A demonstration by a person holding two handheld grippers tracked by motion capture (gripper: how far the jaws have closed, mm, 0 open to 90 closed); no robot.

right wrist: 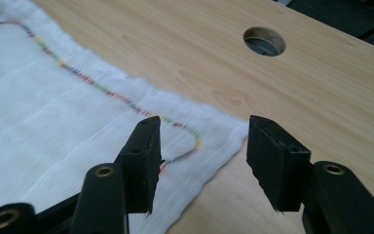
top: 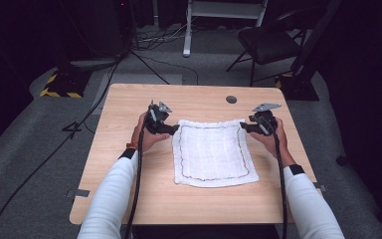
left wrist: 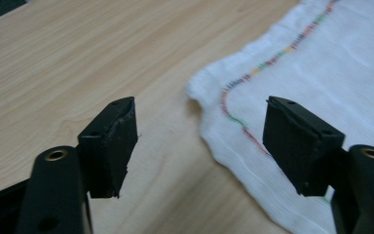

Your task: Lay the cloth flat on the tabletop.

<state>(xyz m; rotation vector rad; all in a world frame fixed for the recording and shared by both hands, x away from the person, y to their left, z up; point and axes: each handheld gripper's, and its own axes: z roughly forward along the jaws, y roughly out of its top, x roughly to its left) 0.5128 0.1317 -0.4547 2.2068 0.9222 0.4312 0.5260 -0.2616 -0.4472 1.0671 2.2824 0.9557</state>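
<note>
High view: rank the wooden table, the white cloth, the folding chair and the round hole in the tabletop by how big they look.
1. Light wooden table
2. White cloth with coloured stitched border
3. Dark folding chair, though it stands farther off, so this is unsure
4. Round hole

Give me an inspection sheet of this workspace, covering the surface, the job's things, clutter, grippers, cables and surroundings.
Surface: light wooden table with a round hole near its far edge.
Job's things: white cloth with multicoloured stitched border, lying flat at the table's middle.
Clutter: nothing seen.
Grippers: left gripper open at the cloth's far left corner; right gripper open at its far right corner; neither grips it.
Cables: one black cable trails from each gripper toward the person; more cross the floor.
Surroundings: grey carpet, a dark chair, a white frame, dark backdrop.
</note>
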